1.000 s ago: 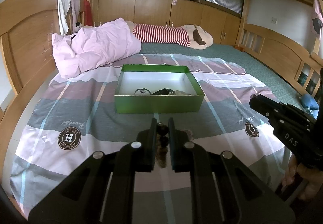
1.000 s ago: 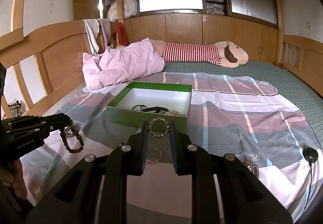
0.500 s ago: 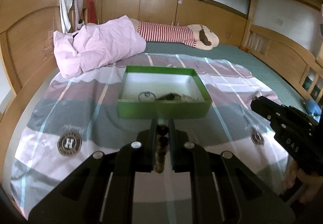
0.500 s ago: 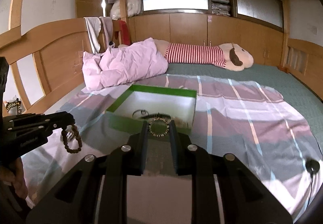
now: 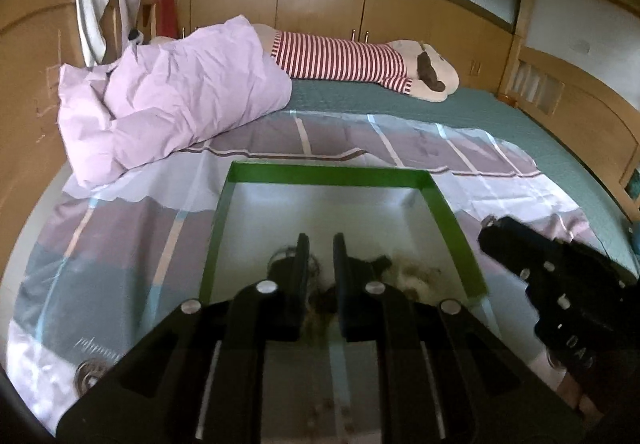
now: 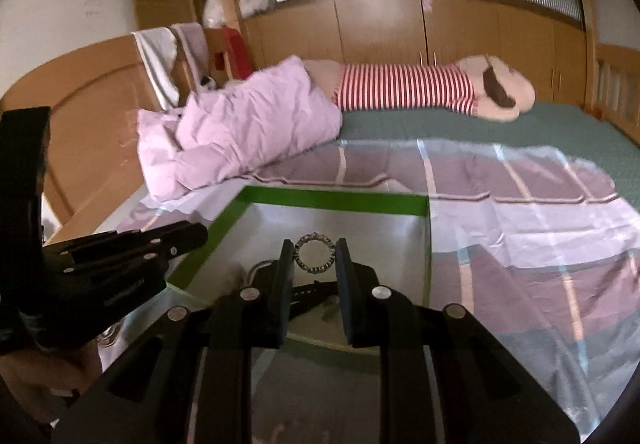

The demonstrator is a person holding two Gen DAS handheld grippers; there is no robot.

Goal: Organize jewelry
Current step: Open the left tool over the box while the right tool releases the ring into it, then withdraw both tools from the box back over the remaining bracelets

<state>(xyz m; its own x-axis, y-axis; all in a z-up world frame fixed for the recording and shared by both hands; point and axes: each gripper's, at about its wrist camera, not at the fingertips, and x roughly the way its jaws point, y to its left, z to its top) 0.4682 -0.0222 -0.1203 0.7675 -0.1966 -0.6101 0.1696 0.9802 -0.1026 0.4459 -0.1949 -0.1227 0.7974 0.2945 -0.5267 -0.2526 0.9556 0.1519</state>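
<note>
A green box [image 5: 328, 175] with a pale floor sits on the striped bedspread; it also shows in the right wrist view [image 6: 336, 199]. My left gripper [image 5: 318, 244] hovers over the box's near end, jaws slightly apart with nothing between the tips; the dark bead bracelet [image 5: 324, 298] lies blurred below them in the box beside other jewelry [image 5: 408, 276]. My right gripper [image 6: 314, 248] is over the box, shut on a sparkly ring bracelet [image 6: 314, 254]. A black strap [image 6: 316, 290] lies in the box under it.
A pink pillow [image 5: 168, 99] and a striped plush toy [image 5: 360, 59] lie at the far side of the bed. Wooden bed frame [image 5: 32, 55] on the left, wooden rail [image 5: 580, 103] on the right. Each gripper appears in the other's view [image 5: 560, 284] [image 6: 100, 268].
Both grippers moved forward over the green box. The left jaws parted and the dark bead bracelet dropped from them into the box. The right still holds the ring bracelet.
</note>
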